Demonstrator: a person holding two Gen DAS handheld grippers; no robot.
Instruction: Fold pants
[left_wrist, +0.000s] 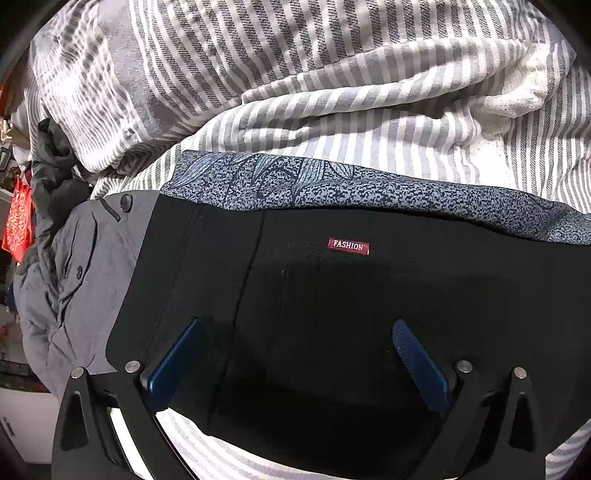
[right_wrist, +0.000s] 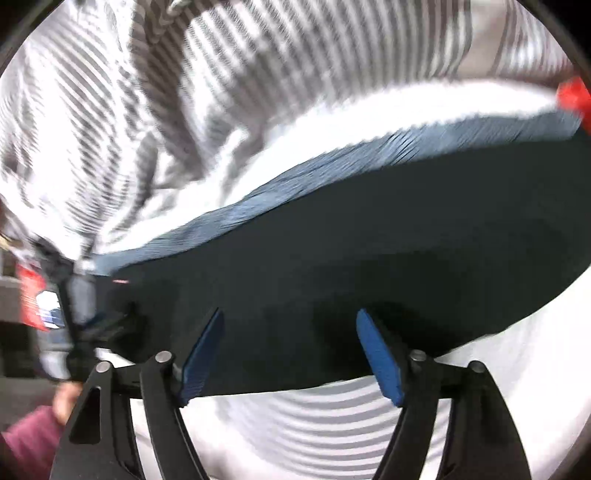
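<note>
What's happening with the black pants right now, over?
Left tool open, right tool open, nothing gripped. Black pants folded flat on striped bedding. Patterned blue garment beneath, grey garment beside.

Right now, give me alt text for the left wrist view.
Folded black pants with a red FASHION label lie on a striped bedsheet, below the left gripper, whose blue fingers are spread open. A blue patterned garment lies behind the pants, a grey one to the left.
</note>
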